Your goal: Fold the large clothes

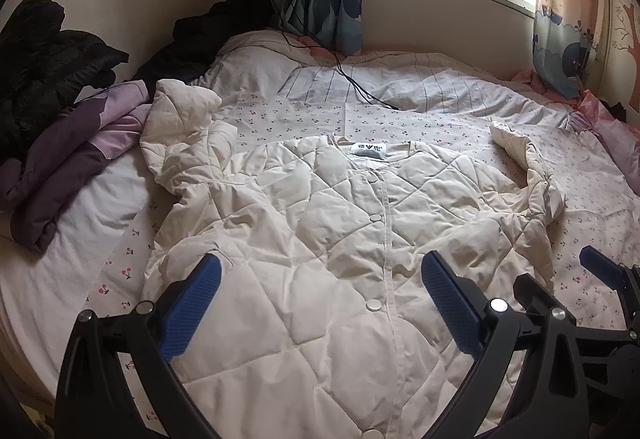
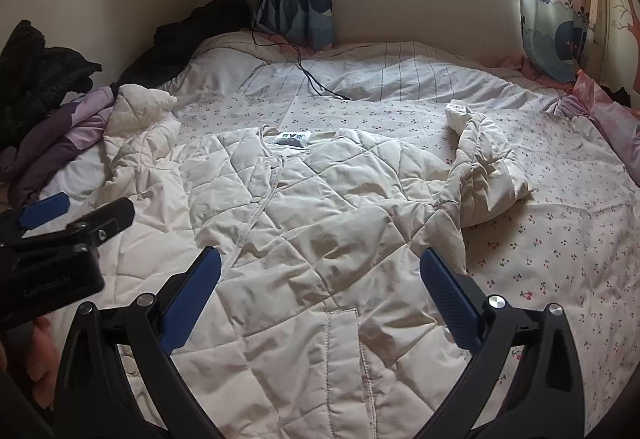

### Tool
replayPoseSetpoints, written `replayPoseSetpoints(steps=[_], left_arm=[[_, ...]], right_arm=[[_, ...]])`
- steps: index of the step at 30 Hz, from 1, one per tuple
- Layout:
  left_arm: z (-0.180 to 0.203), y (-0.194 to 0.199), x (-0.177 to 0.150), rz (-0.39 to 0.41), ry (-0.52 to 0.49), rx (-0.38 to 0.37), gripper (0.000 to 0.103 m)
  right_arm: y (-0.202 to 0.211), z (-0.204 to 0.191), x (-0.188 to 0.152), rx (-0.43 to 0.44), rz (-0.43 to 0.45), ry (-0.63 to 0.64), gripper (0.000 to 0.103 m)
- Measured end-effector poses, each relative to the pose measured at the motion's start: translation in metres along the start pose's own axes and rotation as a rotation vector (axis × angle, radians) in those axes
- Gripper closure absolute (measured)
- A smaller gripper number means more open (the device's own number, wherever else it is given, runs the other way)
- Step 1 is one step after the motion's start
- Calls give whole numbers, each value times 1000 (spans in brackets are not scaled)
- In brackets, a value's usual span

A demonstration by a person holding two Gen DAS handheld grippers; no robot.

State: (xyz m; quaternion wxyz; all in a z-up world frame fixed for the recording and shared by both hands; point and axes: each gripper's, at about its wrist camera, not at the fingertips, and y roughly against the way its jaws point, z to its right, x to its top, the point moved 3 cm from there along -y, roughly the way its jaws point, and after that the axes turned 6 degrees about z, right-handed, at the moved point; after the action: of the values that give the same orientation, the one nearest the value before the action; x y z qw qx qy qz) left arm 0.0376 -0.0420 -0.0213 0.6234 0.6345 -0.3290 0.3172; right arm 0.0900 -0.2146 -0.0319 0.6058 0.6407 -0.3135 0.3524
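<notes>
Left wrist view looks down on a cream quilted snap-front jacket (image 1: 332,231) spread face up on the cherry-print bed sheet (image 1: 592,207), collar toward the window, laid flat so it can be folded. Its sleeves lie bunched out to either side. The left gripper (image 1: 320,303) hovers over the hem, jaws spread and empty. Beside it the right gripper (image 2: 320,303) hangs over the pocket side, jaws likewise spread, apparently ready for a first fold.

Left gripper (image 1: 320,303) and right gripper (image 2: 320,303) side by side, jaws wide apart, seemingly empty.
</notes>
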Motion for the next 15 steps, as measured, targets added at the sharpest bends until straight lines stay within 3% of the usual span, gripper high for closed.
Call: replayPoseSetpoints(steps=[5, 15], left_arm=[[0, -8, -3, -6, -25, 28, 7], [3, -19, -4, 0, -46, 53, 7]], right_arm=[[-22, 3, -10, 33, -51, -27, 7], [-33, 5, -12, 52, -35, -18, 7]])
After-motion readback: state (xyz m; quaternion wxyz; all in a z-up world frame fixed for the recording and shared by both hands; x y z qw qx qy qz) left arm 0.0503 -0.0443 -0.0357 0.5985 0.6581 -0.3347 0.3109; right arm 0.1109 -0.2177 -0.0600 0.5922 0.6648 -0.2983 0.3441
